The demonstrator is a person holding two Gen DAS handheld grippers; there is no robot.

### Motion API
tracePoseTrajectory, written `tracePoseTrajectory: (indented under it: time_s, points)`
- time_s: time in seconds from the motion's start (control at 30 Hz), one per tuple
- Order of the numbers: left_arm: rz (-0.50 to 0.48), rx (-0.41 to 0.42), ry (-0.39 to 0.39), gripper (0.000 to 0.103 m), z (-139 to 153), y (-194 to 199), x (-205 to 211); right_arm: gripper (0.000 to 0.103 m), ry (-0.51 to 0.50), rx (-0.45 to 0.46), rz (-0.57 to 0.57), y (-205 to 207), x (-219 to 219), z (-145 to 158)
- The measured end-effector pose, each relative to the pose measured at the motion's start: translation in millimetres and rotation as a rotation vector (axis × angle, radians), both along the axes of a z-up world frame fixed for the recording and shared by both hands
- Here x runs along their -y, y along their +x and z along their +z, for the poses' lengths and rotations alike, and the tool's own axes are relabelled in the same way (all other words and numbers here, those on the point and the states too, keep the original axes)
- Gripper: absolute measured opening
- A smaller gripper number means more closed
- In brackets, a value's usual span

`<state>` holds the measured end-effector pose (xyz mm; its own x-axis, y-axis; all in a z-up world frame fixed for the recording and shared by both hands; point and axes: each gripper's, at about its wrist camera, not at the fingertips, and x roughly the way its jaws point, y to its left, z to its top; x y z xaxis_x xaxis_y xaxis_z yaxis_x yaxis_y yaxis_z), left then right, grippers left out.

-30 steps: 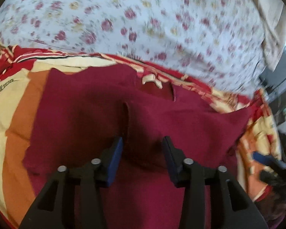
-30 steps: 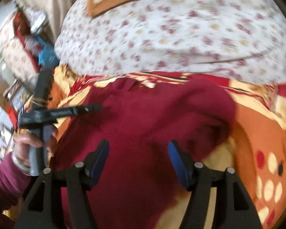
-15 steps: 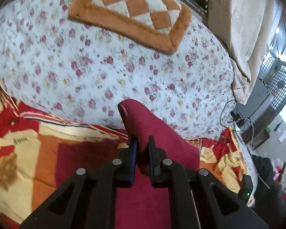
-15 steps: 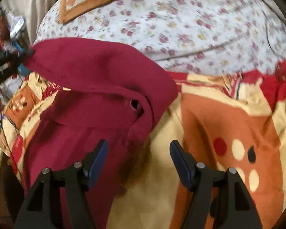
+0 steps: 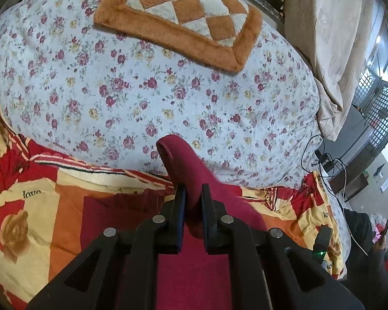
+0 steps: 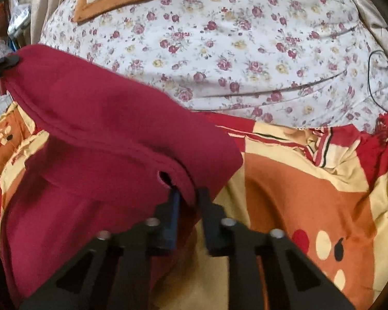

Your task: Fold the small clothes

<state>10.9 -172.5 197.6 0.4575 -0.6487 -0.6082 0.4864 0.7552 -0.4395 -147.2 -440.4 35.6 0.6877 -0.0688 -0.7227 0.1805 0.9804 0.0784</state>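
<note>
With both the left tool (image 5: 192, 201) and right tool (image 6: 187, 200) pinched on the maroon garment (image 6: 111, 129) lifted over the bed ahead, carry both corners level, keeping the edge taut.

Garment (image 5: 201, 180) on blanket (image 5: 64, 206); duvet (image 5: 142, 90) behind, cushion (image 5: 178, 18) on it.

One small garment (image 6: 95, 118), plain dark red knit fabric, lies partly on the patterned bed cover near the floral quilt's edge. Its upper portion is lifted and doubled over the lower part, forming a raised fold (image 5: 183, 165); a small round opening shows at the folded hem.
</note>
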Motion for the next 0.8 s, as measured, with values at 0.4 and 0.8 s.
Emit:
tracePoseTrajectory:
  time_s: [0.4,0.8]
  points:
    - [-0.036,0.016,-0.002,0.001,-5.3,-7.8,4.5,0.006,0.060,0.088,-0.028,-56.8,15.7,34.2]
    - [0.084,-0.191,0.174,0.001,-152.4,1.5,-36.2,0.067,0.237,0.008,-0.052,-63.6,33.7,25.4]
